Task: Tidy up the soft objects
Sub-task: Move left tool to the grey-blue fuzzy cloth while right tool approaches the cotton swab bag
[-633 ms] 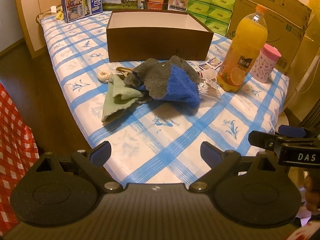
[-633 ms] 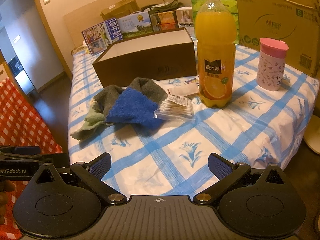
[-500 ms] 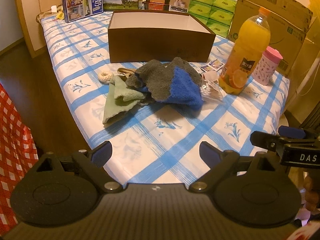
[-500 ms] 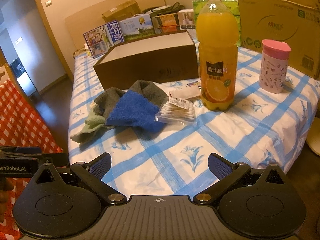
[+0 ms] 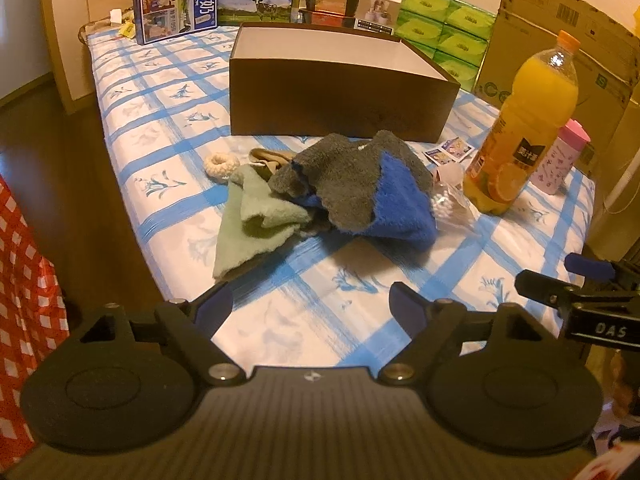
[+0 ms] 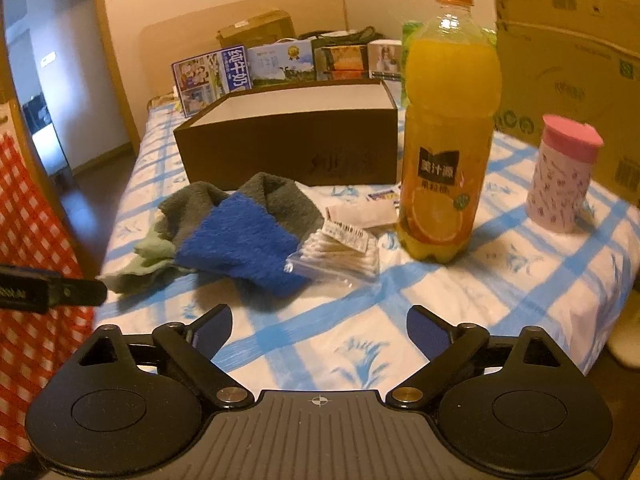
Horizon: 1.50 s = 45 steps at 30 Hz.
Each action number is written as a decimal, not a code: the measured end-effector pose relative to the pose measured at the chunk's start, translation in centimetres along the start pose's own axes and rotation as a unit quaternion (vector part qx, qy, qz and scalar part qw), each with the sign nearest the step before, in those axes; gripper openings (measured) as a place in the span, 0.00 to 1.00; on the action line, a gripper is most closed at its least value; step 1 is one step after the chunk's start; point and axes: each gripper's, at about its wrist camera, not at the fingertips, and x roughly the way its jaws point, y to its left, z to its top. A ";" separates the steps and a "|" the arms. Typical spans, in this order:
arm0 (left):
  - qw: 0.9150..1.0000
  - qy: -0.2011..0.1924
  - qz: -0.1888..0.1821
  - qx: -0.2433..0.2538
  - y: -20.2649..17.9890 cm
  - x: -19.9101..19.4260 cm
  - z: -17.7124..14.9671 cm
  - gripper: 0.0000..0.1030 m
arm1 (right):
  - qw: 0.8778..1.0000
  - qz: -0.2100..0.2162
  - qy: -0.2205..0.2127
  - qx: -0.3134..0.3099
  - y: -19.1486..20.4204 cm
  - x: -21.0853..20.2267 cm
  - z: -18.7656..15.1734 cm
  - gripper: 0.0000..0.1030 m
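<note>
A pile of soft things lies mid-table: a grey and blue fuzzy cloth point(image 5: 360, 188) point(image 6: 244, 236), a pale green cloth point(image 5: 256, 216) point(image 6: 152, 250) under its left side, and a cream knitted ring point(image 5: 218, 164). Behind the pile stands an open brown box point(image 5: 340, 96) point(image 6: 288, 144) with a white inside. My left gripper point(image 5: 310, 308) hovers over the near table edge, short of the pile, jaws closing with nothing between them. My right gripper point(image 6: 320, 328) is likewise in front of the pile, jaws closing on nothing.
An orange juice bottle point(image 5: 520, 128) point(image 6: 446, 136), a pink-lidded cup point(image 5: 560, 160) point(image 6: 560, 180) and a bag of cotton swabs point(image 6: 340, 252) sit right of the pile. Milk cartons point(image 5: 176, 6), green tissue packs point(image 5: 444, 32) and a cardboard box point(image 5: 560, 52) line the back. Red checked fabric point(image 5: 20, 280) hangs at left.
Both grippers have moved closer to the pile, which looks larger now. Both pairs of fingers have narrowed a little.
</note>
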 end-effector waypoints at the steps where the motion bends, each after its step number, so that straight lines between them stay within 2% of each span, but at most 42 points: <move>1: 1.000 -0.001 -0.002 -0.001 0.1 0.3 0.2 0.80 | 1.000 -0.004 -0.001 -0.010 0.0 0.4 0.1 0.88; 11: 1.000 -0.004 -0.007 0.008 -0.4 3.7 1.9 0.71 | 0.993 -0.024 -0.006 -0.114 0.1 5.7 -0.1 0.68; 16: 1.000 -0.003 -0.010 0.012 -1.0 5.4 2.9 0.71 | 0.986 -0.038 -0.012 -0.161 0.5 8.4 -0.3 0.63; 22: 1.000 0.000 -0.010 0.011 -1.6 7.1 3.9 0.71 | 0.974 -0.054 -0.034 -0.217 1.2 11.2 -0.4 0.61; 26: 1.000 0.003 -0.015 0.004 -1.7 7.8 4.3 0.71 | 0.967 -0.059 -0.034 -0.247 1.7 13.0 -0.8 0.52; 31: 1.000 0.005 -0.017 0.001 -1.9 8.3 4.4 0.71 | 0.962 -0.064 -0.033 -0.262 1.8 14.5 -1.1 0.50; 38: 1.000 0.011 -0.024 -0.002 -1.9 8.6 4.2 0.71 | 0.961 -0.066 -0.028 -0.268 1.5 13.2 -1.7 0.50; 45: 0.999 0.018 -0.028 -0.003 -2.2 9.3 4.1 0.71 | 0.955 -0.080 -0.042 -0.284 1.6 14.8 -1.6 0.50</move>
